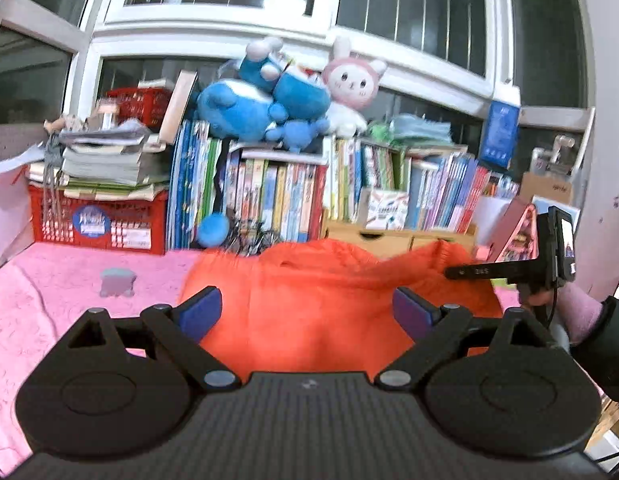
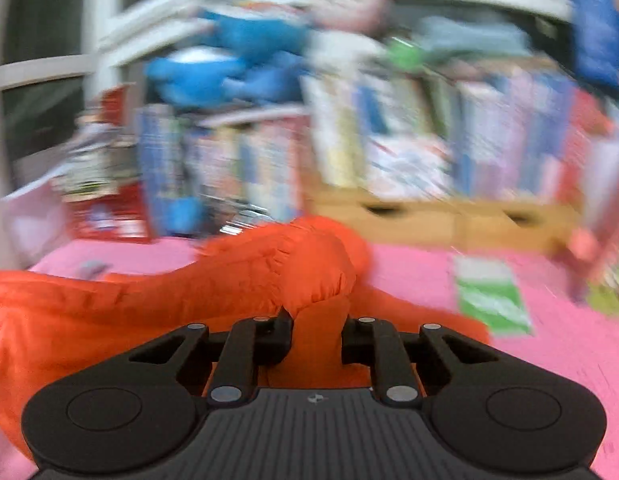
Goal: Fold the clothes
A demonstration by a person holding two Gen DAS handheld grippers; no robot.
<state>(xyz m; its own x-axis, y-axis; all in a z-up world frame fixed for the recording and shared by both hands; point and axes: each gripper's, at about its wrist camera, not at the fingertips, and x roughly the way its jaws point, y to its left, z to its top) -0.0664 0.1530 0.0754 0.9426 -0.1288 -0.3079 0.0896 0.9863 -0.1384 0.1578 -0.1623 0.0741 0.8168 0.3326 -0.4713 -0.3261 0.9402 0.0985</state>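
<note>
An orange garment [image 1: 321, 276] lies rumpled on a pink blanket [image 1: 61, 312]. My left gripper [image 1: 307, 304] is open, its blue pads [image 1: 201, 312] spread wide over the near part of the garment with nothing gripped. In the blurred right wrist view, my right gripper [image 2: 317, 324] is shut on a bunched fold of the orange garment [image 2: 229, 276], which rises as a ridge ahead of it. The left wrist view shows the right gripper [image 1: 457, 272] at the garment's right edge, held by a hand in a pink sleeve [image 1: 577, 308].
A row of upright books [image 1: 301, 196] lines the back, with a red crate [image 1: 97, 220] of stacked papers at left and plush toys [image 1: 269, 96] on top. A wooden drawer box [image 2: 449, 220] stands at back right. A green-and-white booklet [image 2: 489, 296] lies on the blanket [image 2: 569, 340].
</note>
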